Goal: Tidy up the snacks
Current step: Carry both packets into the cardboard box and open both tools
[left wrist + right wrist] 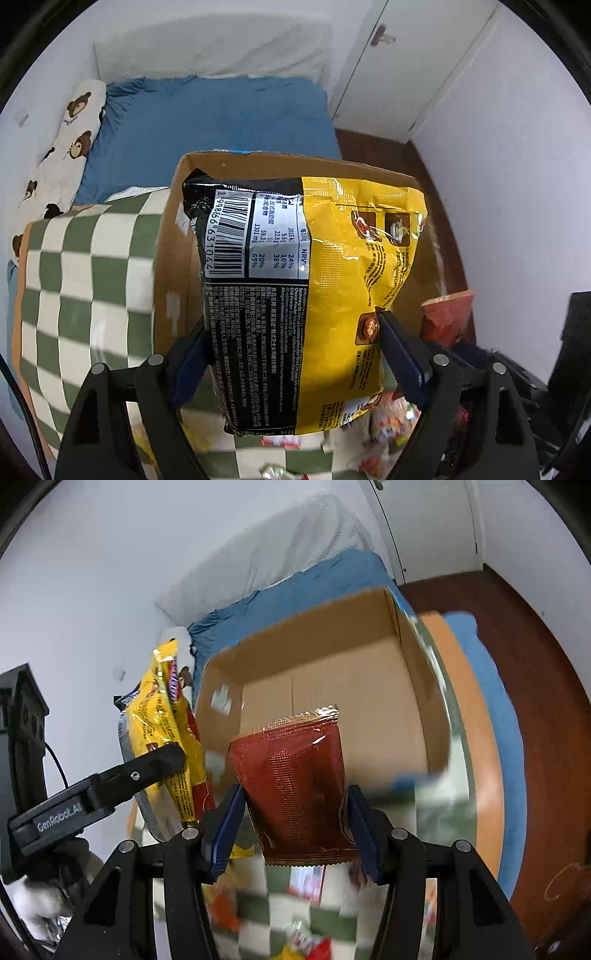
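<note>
Snacks are in both hands: the left gripper (pixel 295 347) is clamped wide across a yellow-and-black noodle packet (pixel 314 295), and the right gripper (pixel 295 827) is closed narrower on a red sachet (pixel 295 794). Both packs stand upright between the pads, long axis pointing toward the top of each frame. The open cardboard box (pixel 421 701) lies just beyond and below each pack, its mouth facing up. The sachet looks nearer the box's empty floor, so the right hand seems better placed to drop first.
</note>
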`<action>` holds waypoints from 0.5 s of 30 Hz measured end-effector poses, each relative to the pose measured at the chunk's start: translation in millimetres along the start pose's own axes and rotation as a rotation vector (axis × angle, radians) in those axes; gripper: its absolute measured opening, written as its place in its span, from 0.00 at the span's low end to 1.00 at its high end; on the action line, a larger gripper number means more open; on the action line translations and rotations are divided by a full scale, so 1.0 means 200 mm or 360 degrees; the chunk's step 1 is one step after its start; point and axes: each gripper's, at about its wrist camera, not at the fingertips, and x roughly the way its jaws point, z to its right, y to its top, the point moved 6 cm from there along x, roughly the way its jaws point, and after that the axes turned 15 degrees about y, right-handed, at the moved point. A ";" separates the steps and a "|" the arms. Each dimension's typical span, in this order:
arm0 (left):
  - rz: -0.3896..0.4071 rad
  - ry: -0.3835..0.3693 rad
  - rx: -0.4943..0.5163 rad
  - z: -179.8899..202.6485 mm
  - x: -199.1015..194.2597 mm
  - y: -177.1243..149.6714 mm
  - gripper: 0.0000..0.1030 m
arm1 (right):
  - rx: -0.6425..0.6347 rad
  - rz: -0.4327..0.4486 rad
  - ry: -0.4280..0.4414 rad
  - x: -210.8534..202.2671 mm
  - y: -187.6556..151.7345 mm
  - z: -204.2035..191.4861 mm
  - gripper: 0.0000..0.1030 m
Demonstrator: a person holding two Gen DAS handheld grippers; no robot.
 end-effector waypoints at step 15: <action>-0.0429 0.0016 0.0005 0.01 0.71 0.32 0.82 | -0.0029 -0.0252 -0.0201 0.68 0.35 0.37 0.56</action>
